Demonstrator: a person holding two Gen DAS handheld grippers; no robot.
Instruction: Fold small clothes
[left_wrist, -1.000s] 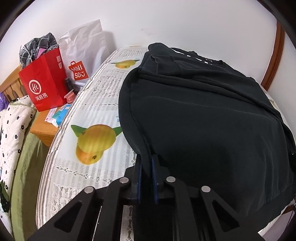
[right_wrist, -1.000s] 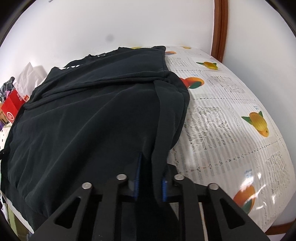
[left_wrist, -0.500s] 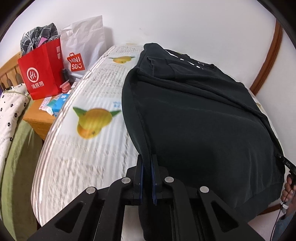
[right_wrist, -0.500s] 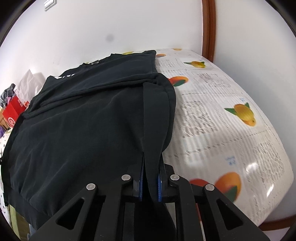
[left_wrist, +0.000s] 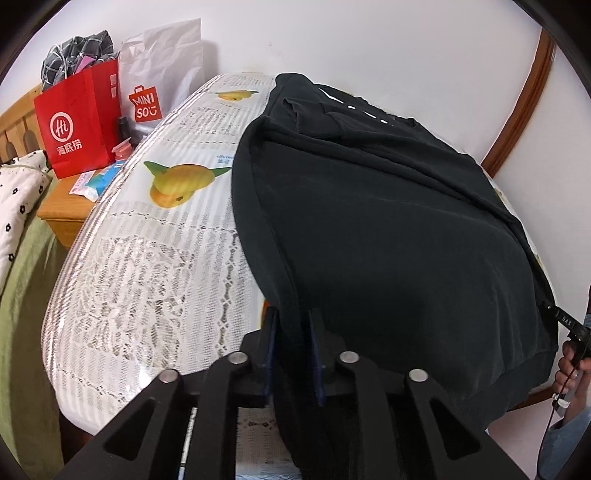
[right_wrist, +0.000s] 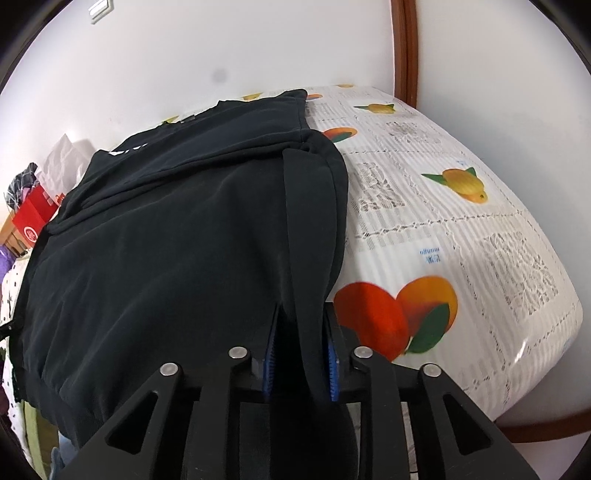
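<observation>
Sweatshirt lengthwise on table, collar apparently far; left gripper, right gripper fingers clamp hem.

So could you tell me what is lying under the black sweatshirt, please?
The black sweatshirt lies on a fruit-print table cover, visible beside it. What lies directly beneath the sweatshirt is hidden.

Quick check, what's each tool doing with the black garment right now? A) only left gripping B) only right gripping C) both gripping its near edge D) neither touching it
C: black garment fabric runs between the fingers of the left tool and of the right tool, at the hem edge nearest each camera.
</observation>
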